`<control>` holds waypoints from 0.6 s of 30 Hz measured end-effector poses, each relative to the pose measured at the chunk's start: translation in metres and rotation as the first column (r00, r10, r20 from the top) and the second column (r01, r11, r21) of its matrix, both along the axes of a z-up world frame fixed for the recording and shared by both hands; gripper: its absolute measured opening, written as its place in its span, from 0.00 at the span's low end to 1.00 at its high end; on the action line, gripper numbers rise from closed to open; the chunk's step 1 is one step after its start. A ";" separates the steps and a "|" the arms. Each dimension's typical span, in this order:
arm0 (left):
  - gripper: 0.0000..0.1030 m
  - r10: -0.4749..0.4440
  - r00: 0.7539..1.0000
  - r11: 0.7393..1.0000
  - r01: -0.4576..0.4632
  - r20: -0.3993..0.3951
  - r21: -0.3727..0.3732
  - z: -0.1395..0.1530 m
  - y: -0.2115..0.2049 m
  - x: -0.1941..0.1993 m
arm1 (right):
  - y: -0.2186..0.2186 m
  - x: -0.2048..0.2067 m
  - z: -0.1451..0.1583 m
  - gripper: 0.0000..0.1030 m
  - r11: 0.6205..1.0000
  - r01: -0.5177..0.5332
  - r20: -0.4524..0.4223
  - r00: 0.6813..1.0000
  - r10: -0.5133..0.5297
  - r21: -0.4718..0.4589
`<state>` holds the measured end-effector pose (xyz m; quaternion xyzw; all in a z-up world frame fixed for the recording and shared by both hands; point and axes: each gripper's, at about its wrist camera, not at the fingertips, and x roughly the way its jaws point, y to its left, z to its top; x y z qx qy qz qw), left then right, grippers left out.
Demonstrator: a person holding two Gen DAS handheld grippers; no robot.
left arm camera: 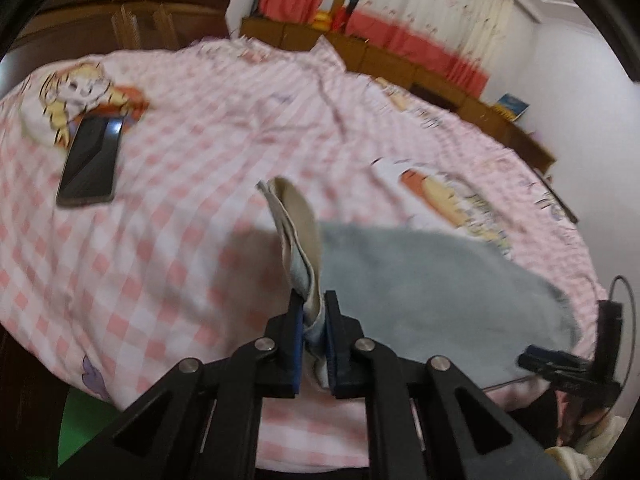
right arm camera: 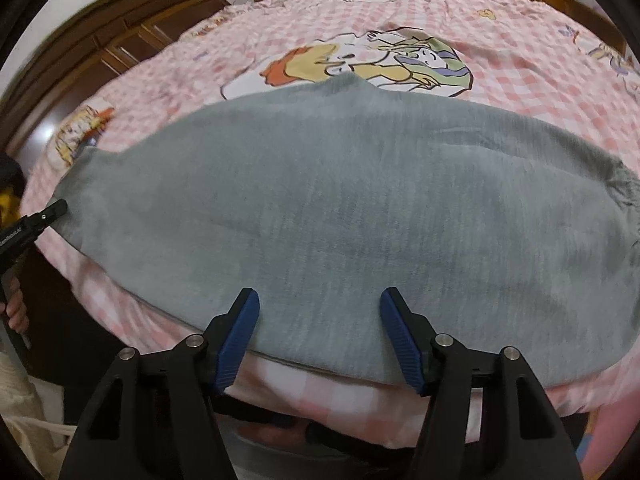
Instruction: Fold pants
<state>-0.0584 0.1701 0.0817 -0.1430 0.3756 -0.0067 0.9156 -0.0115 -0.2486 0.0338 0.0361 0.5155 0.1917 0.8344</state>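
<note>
The left tongs [left arm camera: 314, 320] are showing black angular linkage arms with triangular cut-outs, round silver pivot screws and dark blue pads [left arm camera: 297, 330] lining the fingers. The right tongs [right arm camera: 319, 312] are wearing the same black frame, silver screws and ribbed blue pads [right arm camera: 236, 344]. At nine o'clock in the right wrist view, white lettering is showing on a black gripper body, with bare skin of a hand [right arm camera: 16, 308] just below.

The left gripper [left arm camera: 314, 312] is held with its blue-padded jaws pinched together on a raised edge of cloth. The right gripper [right arm camera: 320, 300] is held low with its jaws spread wide apart, and nothing is caught between its pads [right arm camera: 240, 328].
</note>
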 end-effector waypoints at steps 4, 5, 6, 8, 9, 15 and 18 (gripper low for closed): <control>0.08 -0.047 0.998 0.999 0.048 0.038 -0.008 0.021 -0.018 -0.003 | 0.000 -0.006 0.013 0.62 1.000 -0.011 0.039 0.999 0.010 0.012; 0.08 -0.061 0.997 0.998 0.061 0.046 -0.008 0.025 -0.024 -0.004 | -0.001 -0.007 0.016 0.62 1.000 -0.011 0.049 0.999 0.010 0.016; 0.08 -0.077 0.996 0.997 0.078 0.052 -0.008 0.029 -0.030 -0.003 | -0.001 -0.008 0.018 0.62 1.000 -0.011 0.054 0.998 0.010 0.020; 0.08 -0.114 0.992 0.993 0.115 0.063 -0.013 0.036 -0.043 -0.003 | -0.002 -0.009 0.022 0.62 0.999 -0.010 0.066 0.998 0.008 0.031; 0.08 -0.134 0.989 0.991 0.135 0.066 -0.016 0.039 -0.052 -0.002 | -0.003 -0.010 0.024 0.62 0.999 -0.008 0.072 0.997 0.005 0.036; 0.08 -0.255 0.965 0.967 0.255 0.061 -0.005 0.042 -0.106 0.006 | -0.011 -0.015 0.030 0.62 0.999 -0.001 0.095 0.995 -0.003 0.044; 0.08 -0.305 0.952 0.952 0.305 0.036 -0.006 0.034 -0.131 0.015 | -0.016 -0.017 0.032 0.62 0.999 0.004 0.102 0.995 -0.009 0.044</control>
